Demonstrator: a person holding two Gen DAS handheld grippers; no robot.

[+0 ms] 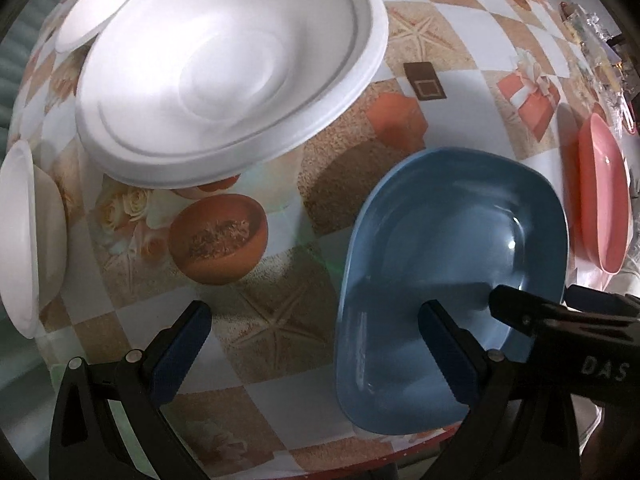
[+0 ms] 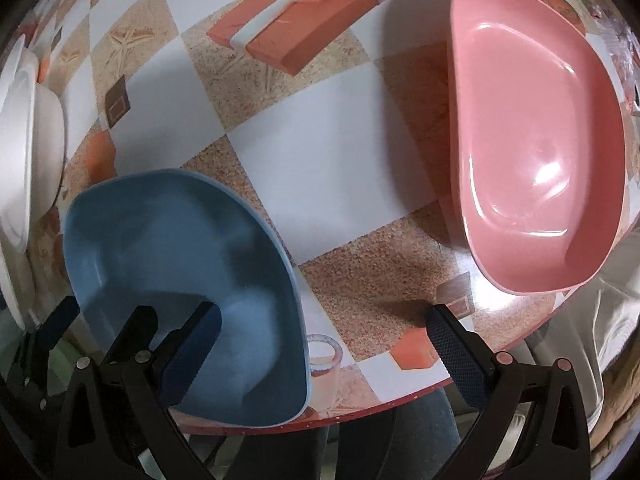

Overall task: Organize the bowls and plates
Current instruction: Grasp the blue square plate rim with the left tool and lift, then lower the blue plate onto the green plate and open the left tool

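A blue bowl (image 1: pixel 452 280) sits at the table's near edge; it also shows in the right wrist view (image 2: pixel 180 248). A pink bowl (image 2: pixel 536 152) stands to its right, seen edge-on in the left wrist view (image 1: pixel 604 196). A large white plate (image 1: pixel 224 68) lies at the back left, with a smaller white plate (image 1: pixel 96 16) behind it and a white bowl (image 1: pixel 28 236) at the far left. My left gripper (image 1: pixel 316 344) is open, its right finger over the blue bowl. My right gripper (image 2: pixel 324 344) is open and empty, its left finger over the blue bowl's near side.
The round table (image 2: pixel 320 152) has a patterned cloth with printed gift boxes and starfish. Its red front edge (image 2: pixel 360 408) runs just ahead of both grippers. Clutter (image 1: pixel 592 40) lies at the far right. The white bowl also shows at the left of the right wrist view (image 2: pixel 32 136).
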